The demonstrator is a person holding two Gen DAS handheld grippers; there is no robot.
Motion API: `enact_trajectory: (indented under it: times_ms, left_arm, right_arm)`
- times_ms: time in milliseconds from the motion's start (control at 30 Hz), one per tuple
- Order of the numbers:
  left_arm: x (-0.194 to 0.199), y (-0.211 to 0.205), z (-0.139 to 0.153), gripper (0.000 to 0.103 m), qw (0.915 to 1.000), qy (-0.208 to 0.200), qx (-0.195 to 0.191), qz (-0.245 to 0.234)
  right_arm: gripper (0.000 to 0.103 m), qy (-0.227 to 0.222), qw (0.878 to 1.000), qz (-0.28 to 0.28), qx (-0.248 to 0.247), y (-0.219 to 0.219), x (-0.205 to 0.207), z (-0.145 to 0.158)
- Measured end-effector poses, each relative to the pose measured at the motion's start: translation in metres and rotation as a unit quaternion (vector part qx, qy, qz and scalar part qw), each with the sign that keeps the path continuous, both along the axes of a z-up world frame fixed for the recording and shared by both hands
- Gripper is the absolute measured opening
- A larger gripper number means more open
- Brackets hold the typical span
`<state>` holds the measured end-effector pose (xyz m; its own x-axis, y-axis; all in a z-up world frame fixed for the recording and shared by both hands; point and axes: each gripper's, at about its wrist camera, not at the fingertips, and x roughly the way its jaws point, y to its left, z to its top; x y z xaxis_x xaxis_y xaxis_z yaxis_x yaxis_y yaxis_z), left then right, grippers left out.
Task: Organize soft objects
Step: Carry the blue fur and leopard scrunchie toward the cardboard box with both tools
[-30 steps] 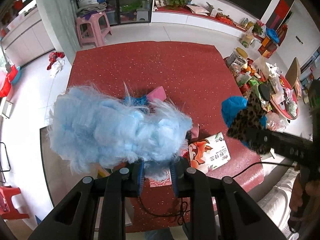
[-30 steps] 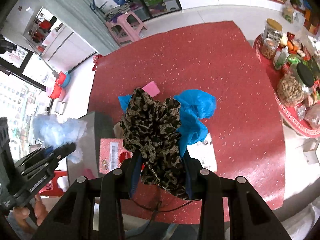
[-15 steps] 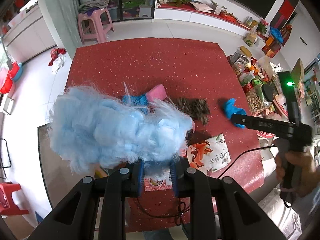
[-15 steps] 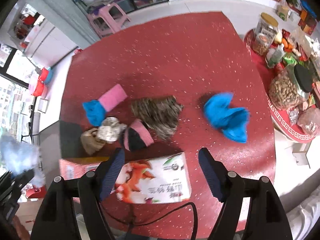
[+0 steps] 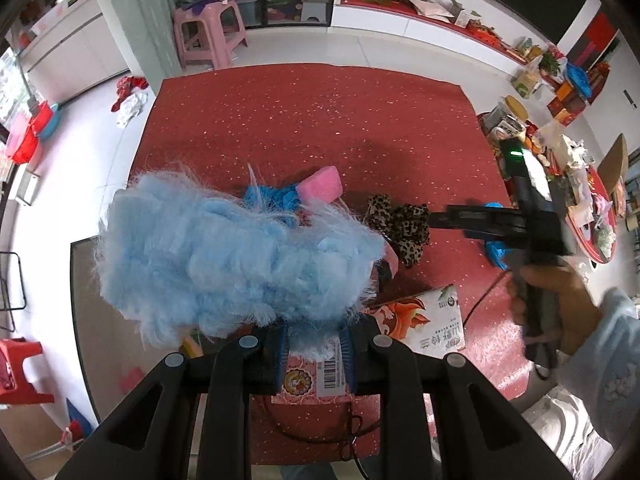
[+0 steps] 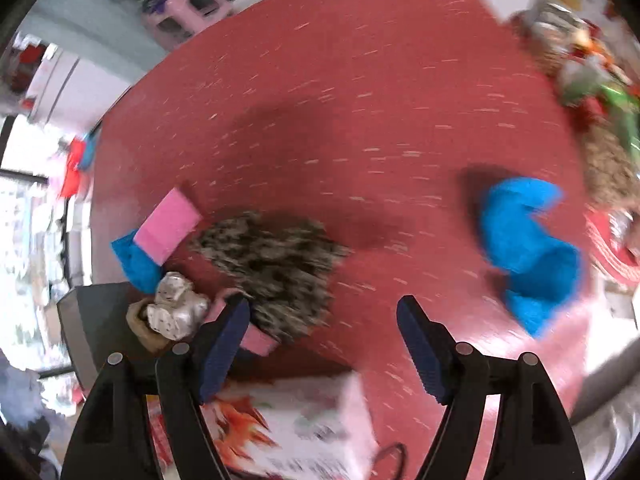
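Observation:
My left gripper [image 5: 314, 350] is shut on a fluffy light-blue object [image 5: 228, 256] and holds it above the near edge of the red table [image 5: 312, 120]. My right gripper [image 6: 324, 320] is open and empty, low over the table; it also shows in the left wrist view [image 5: 436, 218]. A leopard-print cloth [image 6: 276, 264] lies just ahead of its left finger [image 6: 224, 340]; it also shows in the left wrist view [image 5: 400, 226]. A blue cloth [image 6: 528, 248] lies to the right. A pink sponge [image 6: 168, 230] lies on another blue cloth [image 6: 134, 260].
A printed tissue pack [image 5: 428, 322] and a red box [image 5: 316, 380] lie at the table's near edge. A white patterned bundle [image 6: 176, 312] and a brown item [image 6: 144, 328] lie near the left edge. A cluttered red tray [image 5: 592, 216] of jars and food stands at the right.
My right gripper opened and dropped the leopard-print cloth and the blue cloth onto the table, then moved lower and left toward the leopard cloth. My left gripper kept holding the fluffy object.

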<state>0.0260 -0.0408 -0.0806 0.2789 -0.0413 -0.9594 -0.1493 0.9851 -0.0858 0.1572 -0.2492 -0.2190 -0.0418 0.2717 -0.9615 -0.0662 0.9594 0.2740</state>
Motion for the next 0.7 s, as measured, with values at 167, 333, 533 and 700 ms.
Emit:
enact_trajectory:
  times_ms: [167,333,533,700]
  left_arm:
    - [0.001,-0.001,-0.003,0.024,0.9998,0.010,0.014,0.014]
    - [-0.005,0.000,-0.003,0.024,0.9996,0.013,0.019,0.014]
    - [-0.010,-0.002,-0.002,0.024,0.9998,0.007,0.019,-0.006]
    - [-0.019,-0.001,-0.002,0.024,0.9994,0.003,0.019,-0.029]
  right_arm:
    - [0.077,0.022,0.999,0.048,-0.008,0.043,0.007,-0.040]
    - [0.026,0.034,0.997,0.061,-0.012,0.059,0.001,-0.059]
    - [0.025,-0.003,0.997,0.074,-0.025,0.052,-0.002,-0.028]
    - [0.025,-0.035,0.999,0.034,-0.001,0.023,-0.022,0.021]
